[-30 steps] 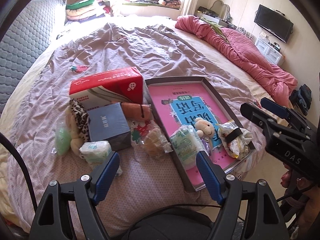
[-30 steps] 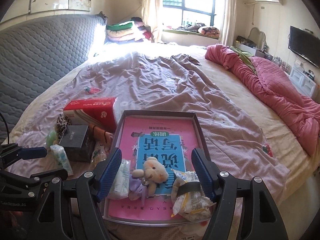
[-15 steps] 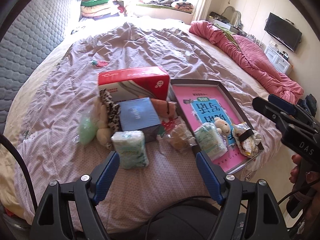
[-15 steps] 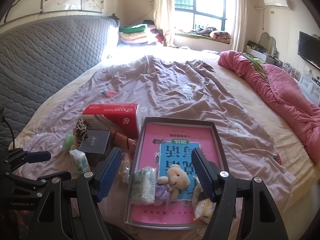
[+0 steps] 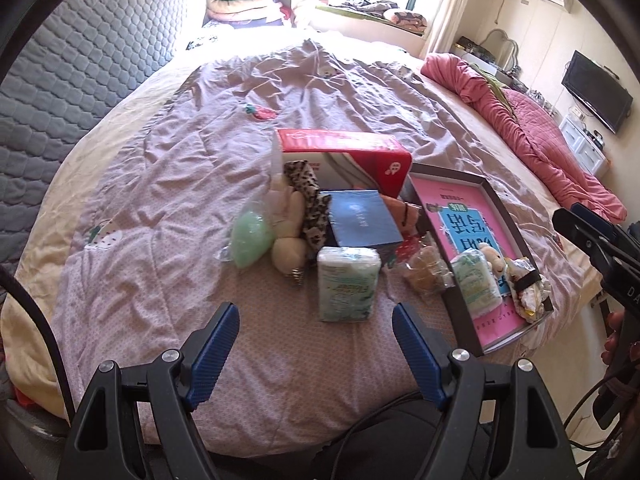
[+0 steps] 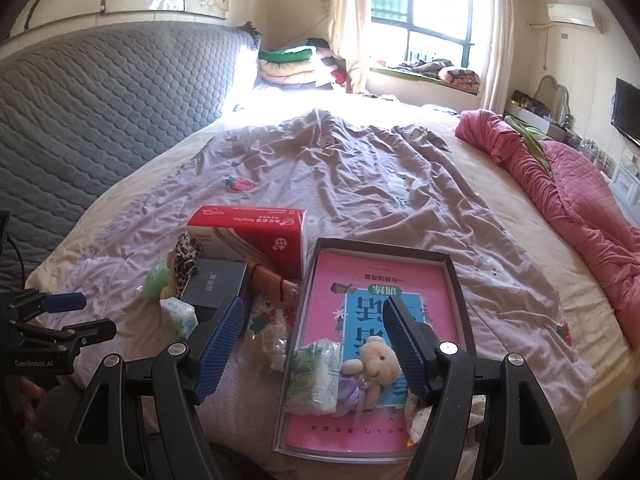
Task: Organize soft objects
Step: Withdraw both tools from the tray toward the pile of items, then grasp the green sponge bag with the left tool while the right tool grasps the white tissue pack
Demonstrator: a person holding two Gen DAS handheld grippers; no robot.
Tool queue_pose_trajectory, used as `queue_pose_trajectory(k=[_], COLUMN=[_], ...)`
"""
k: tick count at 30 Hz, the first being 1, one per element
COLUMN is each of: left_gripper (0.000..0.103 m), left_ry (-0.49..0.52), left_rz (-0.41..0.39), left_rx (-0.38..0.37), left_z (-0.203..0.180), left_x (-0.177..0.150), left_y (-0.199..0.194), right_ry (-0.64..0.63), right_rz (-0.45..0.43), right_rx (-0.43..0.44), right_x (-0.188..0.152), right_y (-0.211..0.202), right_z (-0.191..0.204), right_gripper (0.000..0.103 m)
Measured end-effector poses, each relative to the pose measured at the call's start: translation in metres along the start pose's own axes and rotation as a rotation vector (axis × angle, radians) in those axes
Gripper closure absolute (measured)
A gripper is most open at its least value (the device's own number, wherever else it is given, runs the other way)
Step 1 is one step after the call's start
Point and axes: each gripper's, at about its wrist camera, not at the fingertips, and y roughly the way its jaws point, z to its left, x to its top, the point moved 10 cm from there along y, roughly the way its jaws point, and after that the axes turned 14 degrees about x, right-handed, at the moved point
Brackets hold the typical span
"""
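My left claw (image 5: 316, 330) is wide open and holds nothing. It hangs just in front of the white tissue pack (image 5: 348, 284), which lies on the bed (image 5: 160, 208) near the blue box (image 5: 362, 222). I think this pack is my next pick. To do it well, I should go down slowly, put one finger on each side of the pack, and squeeze softly so it does not squash. My right claw (image 6: 314, 342) is wide open too, empty, above the tray (image 6: 456, 280), where the little bear (image 6: 374, 362) already lies.
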Motion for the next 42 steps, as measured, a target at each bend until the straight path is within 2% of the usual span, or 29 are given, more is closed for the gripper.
queue_pose_trajectory(k=[9,16,23,30,42], left_gripper=[0.025,0.025,0.025,0.025,0.025], left_ry=[-0.064,-0.098,-0.113,-0.122,-0.108], left_rz=[0.023,0.044,0.068,0.119,0.141], left_rx=[0.01,0.022,0.049,0.051,0.014], left_z=[0.029,0.045,0.059,0.064,0.061], left_x=[-0.003,-0.005,0.0,0.007,0.029], left_y=[0.009,0.022,0.048,0.085,0.127], right_ry=[-0.036,-0.066,-0.041,0.005,0.064], right_rz=[0.024,0.083,0.145,0.21,0.251], right_rx=[0.068,0.142,0.207,0.243,0.224], right_x=[-0.004,-0.024,-0.047,-0.061,-0.073], right_y=[0.017,0.046,0.081,0.118,0.162], right_z=[0.035,0.074,0.103,0.111,0.112], right_gripper=[0.029,0.029,0.029,0.029,0.029])
